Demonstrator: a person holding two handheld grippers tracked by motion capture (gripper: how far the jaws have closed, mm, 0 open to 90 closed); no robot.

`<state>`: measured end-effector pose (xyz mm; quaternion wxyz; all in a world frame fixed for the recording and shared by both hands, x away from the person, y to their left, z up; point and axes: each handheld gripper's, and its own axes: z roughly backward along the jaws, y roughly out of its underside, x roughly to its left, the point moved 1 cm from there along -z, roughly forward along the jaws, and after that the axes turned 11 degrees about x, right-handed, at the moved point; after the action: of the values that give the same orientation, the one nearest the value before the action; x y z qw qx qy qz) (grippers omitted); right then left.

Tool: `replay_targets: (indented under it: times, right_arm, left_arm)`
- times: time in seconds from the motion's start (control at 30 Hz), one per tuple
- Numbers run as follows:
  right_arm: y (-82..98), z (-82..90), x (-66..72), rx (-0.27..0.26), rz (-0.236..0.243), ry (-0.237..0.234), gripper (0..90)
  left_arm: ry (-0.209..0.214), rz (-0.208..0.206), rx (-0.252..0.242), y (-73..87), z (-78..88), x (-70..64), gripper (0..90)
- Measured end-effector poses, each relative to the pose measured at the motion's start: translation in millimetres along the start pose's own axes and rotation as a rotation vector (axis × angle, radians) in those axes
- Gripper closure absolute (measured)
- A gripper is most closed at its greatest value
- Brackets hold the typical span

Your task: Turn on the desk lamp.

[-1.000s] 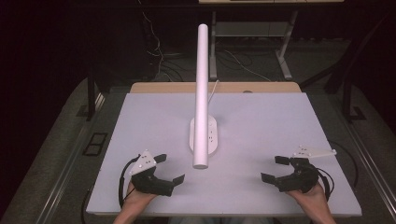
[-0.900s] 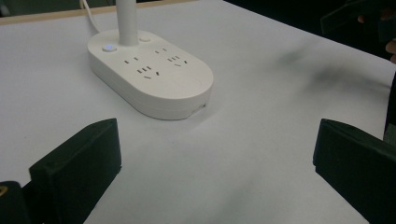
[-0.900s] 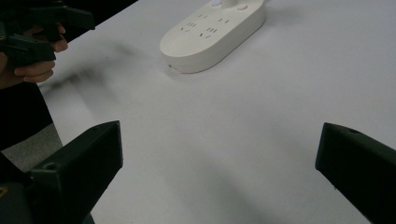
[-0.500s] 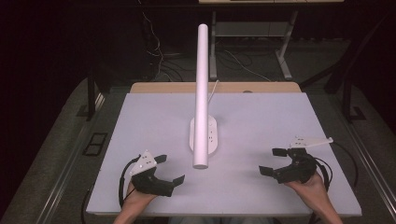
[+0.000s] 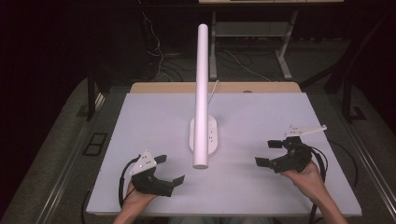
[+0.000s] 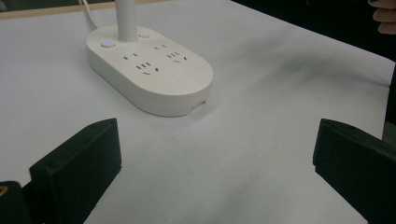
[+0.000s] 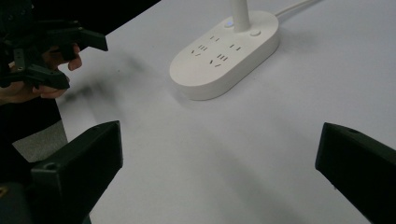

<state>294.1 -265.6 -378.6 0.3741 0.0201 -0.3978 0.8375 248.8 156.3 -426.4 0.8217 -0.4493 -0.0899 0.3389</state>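
Looking along the left gripper point(image 6: 215, 172), its two black jaws stand wide apart with nothing between them but bare white table point(image 6: 261, 93). Ahead sits an oval white lamp base point(image 6: 152, 74) with several socket faces on its top (a small button near the far end glows blue), and a white stem point(image 6: 126, 18) rises from it. A white cord point(image 6: 91, 14) trails away behind. Fingertips point(image 6: 384, 14) of a hand show at the upper right corner.

You are working in a lab-like recording room: a bare white table point(image 5: 261, 116) stands on grey carpet, with loose cables point(image 5: 243, 63) and metal desk legs point(image 5: 284, 56) in darkness behind
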Motion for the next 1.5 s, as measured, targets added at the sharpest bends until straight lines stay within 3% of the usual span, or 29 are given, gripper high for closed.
replay_targets:
  times: [0.83,1.5]
  right_arm:
    - [-41.4,-15.4,-8.6,0.035,0.017,-0.014,0.3]
    - [-62.5,-33.7,-15.8,0.062,0.010,-0.019,0.3]
  left_arm:
    - [0.007,0.006,-0.001,0.3,-0.3,0.0,0.1]
    - [0.009,0.004,-0.002,0.3,-0.2,-0.1,0.1]
